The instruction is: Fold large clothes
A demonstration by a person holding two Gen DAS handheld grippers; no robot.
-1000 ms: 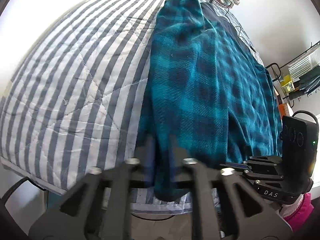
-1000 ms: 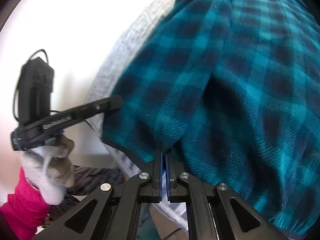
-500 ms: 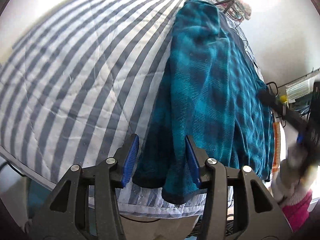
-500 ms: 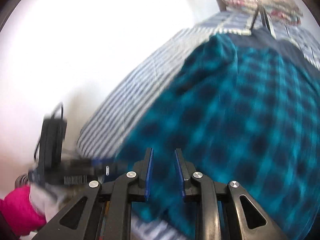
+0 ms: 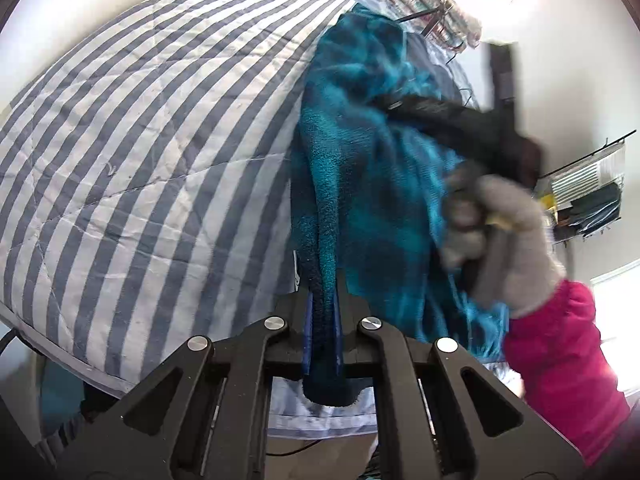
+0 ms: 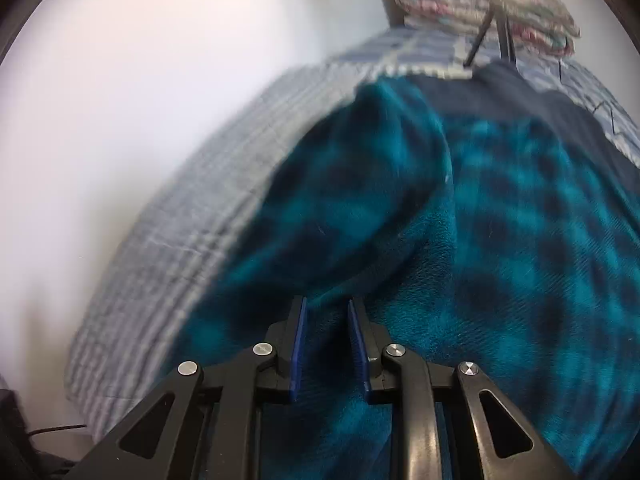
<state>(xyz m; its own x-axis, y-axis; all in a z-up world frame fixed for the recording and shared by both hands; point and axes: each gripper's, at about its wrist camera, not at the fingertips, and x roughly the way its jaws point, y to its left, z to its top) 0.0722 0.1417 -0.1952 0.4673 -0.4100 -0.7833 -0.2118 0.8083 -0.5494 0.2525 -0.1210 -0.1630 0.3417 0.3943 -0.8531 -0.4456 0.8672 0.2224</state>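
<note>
A teal and dark plaid fleece garment (image 5: 372, 184) lies along the right side of a striped bed quilt (image 5: 152, 128). My left gripper (image 5: 322, 304) is shut on the garment's near hem, which hangs bunched between its blue pads. My right gripper (image 5: 400, 102) reaches over the garment's far part in the left wrist view, blurred, held by a grey-gloved hand (image 5: 500, 232). In the right wrist view the right gripper (image 6: 326, 320) is open, its blue pads just above the garment (image 6: 500, 240), with a raised fold between them.
A folded floral blanket (image 6: 480, 4) and a black stand sit at the head of the bed. A shelf rack (image 5: 588, 188) stands against the right wall. The bed's near edge (image 5: 60, 344) drops to the floor, where a cable lies.
My left gripper closed on the garment's near hem. My right gripper let go of the hem and moved far up the garment, staying open.
</note>
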